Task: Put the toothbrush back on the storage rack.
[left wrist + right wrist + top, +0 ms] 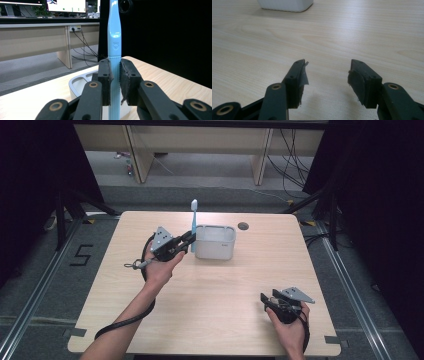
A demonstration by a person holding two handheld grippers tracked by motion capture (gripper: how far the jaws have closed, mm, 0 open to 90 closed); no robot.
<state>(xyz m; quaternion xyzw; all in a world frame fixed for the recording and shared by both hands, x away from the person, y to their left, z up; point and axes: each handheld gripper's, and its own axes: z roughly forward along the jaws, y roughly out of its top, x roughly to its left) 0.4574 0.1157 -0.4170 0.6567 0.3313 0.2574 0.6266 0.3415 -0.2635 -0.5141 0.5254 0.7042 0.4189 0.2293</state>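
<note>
Landmark: the white rounded-rectangular plastic holder (215, 242), standing toward the far middle of the light wooden tabletop (215, 290); every place below is given from it.
Held thing: a long light-blue plastic toothbrush (193, 222), upright just at the holder's left wall, its head well above the rim.
Left claw (186, 241): clamped on the toothbrush's ribbed lower handle; the left gripper view shows both pads (125, 82) pressed against the handle (114, 75), with the holder's rim (77, 83) close behind and below.
Right claw (272, 301): jaws apart and holding nothing, resting low over the tabletop well to the near right of the holder; the right gripper view shows bare wood (319, 37) between its jaws and the holder's base (285, 5) far ahead.
Long axis: the toothbrush stands vertical, head up, handle end down.
Key relation: the holder's opening lies just to the right of the gripped handle; the handle's lower end cannot be made out against the wall.
Nearer hand: the left, by far.
Judged step: probably a small lift and shift right over the rim, then a straight lowering into a compartment.
</note>
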